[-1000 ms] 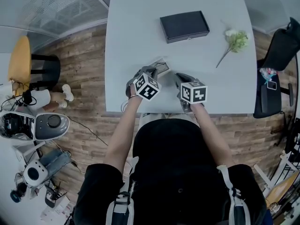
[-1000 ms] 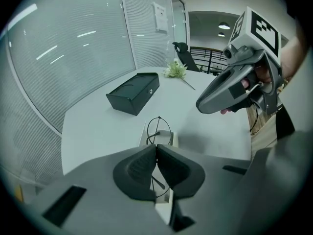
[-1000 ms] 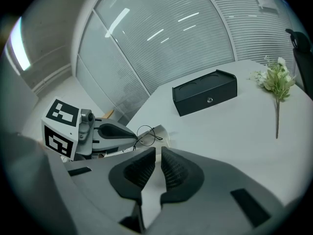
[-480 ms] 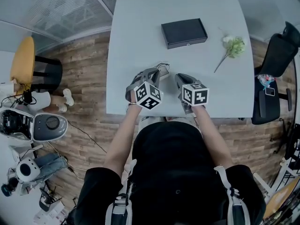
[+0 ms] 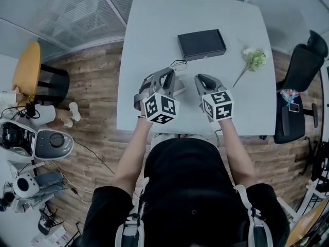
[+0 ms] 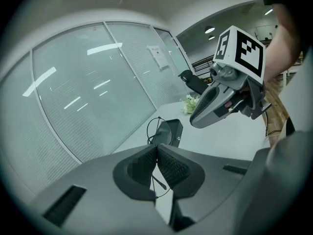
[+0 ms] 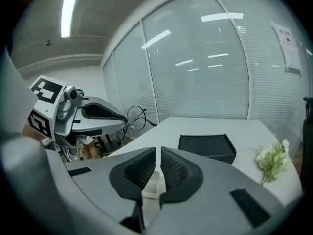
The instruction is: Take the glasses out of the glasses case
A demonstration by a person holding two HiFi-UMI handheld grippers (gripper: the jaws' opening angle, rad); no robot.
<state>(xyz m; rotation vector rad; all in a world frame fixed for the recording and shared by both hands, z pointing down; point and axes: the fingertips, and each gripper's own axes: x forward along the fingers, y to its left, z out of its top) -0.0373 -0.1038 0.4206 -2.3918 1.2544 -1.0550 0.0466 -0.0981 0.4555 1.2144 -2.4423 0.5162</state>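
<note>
Case (image 5: pixel 201 44) sat mid-surface (image 5: pixel 154 30), looked closed, well apart from both grippers. Left gripper (image 6: pixel 157 151) jaws were clamped on a thin temple of the glasses (image 6: pixel 159 130), which hung in the air, out of the case. Right gripper (image 7: pixel 158 153) jaws were nearly together, slim gap, nothing clearly gripped. Likely best: hold the wire steady, don't twist the frame, set the glasses down flat.

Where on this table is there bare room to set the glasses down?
Bare: the white table's far-left stretch, left of the black rectangular case; also the near-right corner short of the white-and-green flower sprig. Crowded: the near middle, where the left gripper, holding the thin wire glasses, and right gripper hover.
</note>
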